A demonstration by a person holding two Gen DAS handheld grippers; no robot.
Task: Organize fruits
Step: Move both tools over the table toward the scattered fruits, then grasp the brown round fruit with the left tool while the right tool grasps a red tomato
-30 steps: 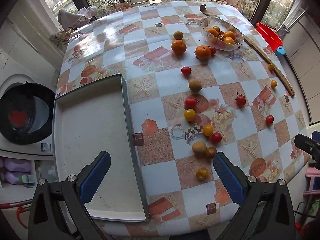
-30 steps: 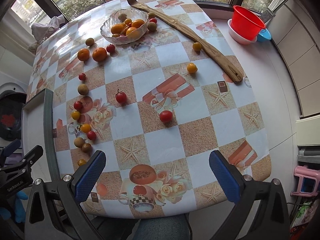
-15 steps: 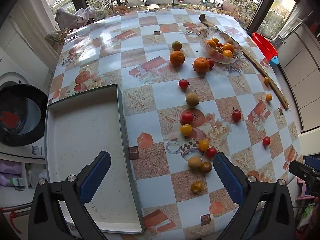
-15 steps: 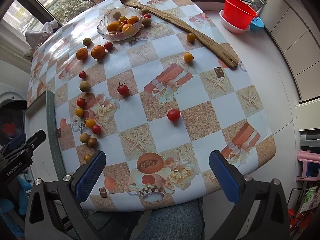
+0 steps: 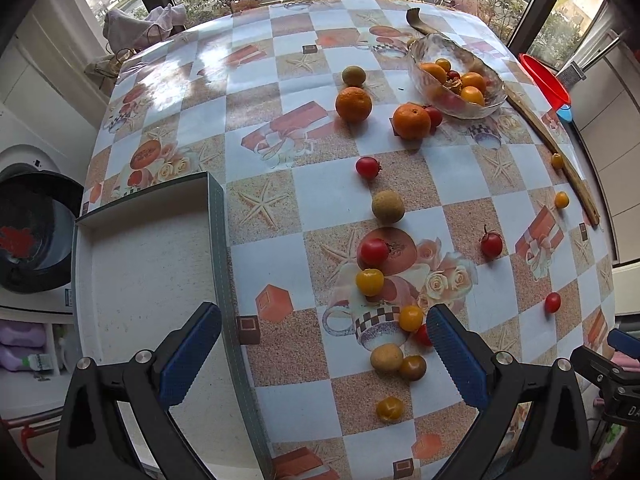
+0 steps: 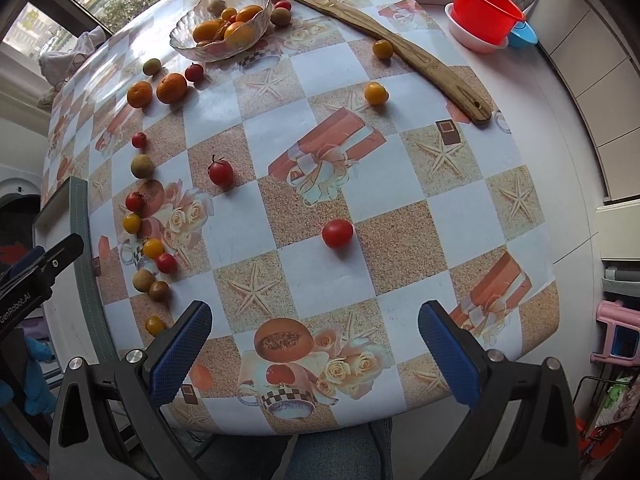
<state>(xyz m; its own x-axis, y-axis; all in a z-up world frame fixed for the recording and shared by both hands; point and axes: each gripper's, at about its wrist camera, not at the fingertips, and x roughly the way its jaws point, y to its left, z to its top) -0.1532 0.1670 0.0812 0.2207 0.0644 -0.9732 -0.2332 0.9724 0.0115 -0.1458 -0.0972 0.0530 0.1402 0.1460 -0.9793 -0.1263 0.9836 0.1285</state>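
Several small fruits lie loose on the patterned table: two oranges, red tomatoes, yellow tomatoes and brown round fruits. A glass bowl at the far side holds more fruit; it also shows in the right wrist view. A lone red tomato lies mid-table. My left gripper is open and empty above the near edge, beside a white tray. My right gripper is open and empty over the near table edge.
A long wooden stick lies across the far right. A red bucket in a white bowl stands on the counter at the right. A washing machine is below the table on the left.
Both grippers have moved forward and lower toward the table, so the fruits look nearer. Both stay open. No fruit has moved.
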